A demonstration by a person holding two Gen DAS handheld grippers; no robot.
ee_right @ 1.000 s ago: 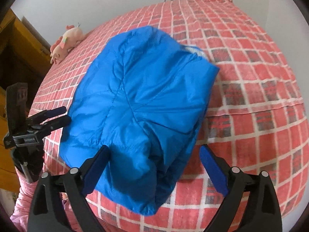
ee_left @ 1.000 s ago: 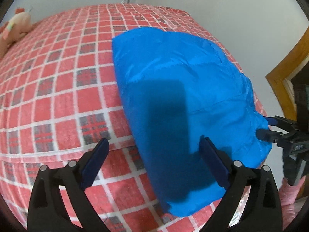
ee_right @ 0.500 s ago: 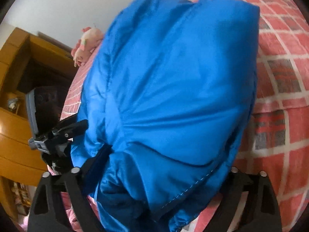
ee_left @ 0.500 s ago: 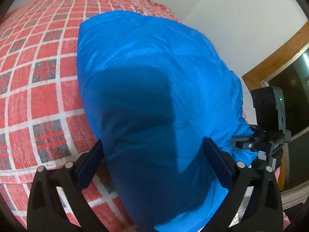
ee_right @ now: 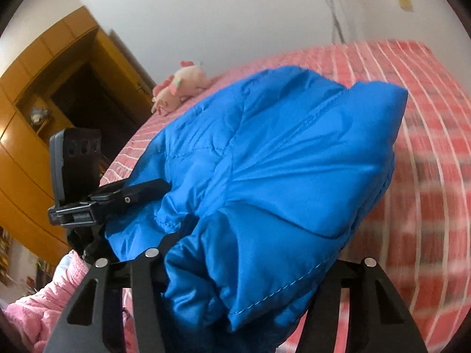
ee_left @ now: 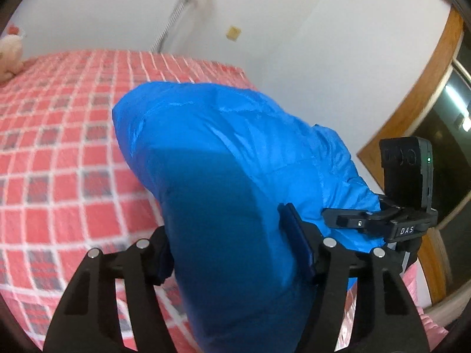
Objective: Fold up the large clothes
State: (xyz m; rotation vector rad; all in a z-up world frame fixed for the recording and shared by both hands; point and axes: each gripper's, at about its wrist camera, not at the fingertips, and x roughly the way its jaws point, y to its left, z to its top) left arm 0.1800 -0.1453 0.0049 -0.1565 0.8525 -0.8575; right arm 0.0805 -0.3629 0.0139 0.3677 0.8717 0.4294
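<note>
A folded blue puffer jacket (ee_left: 223,158) is lifted off the red checked bed (ee_left: 59,135). My left gripper (ee_left: 232,253) is shut on one end of the bundle, its fingers pressed into the padding. My right gripper (ee_right: 244,267) is shut on the other end of the jacket (ee_right: 279,158); its fingertips are hidden by fabric. Each gripper shows in the other's view, the right one (ee_left: 347,220) at the jacket's right edge and the left one (ee_right: 138,191) at its left edge.
The bed (ee_right: 426,147) lies below and behind the jacket. A pink plush toy (ee_right: 179,85) sits at the far end of the bed. A wooden wardrobe (ee_right: 44,94) stands to the left. A wooden door frame (ee_left: 424,88) and white wall are to the right.
Both grippers went from open beside the jacket lying on the bed to shut on its two ends. The jacket has been raised off the bed, and both views tilted up.
</note>
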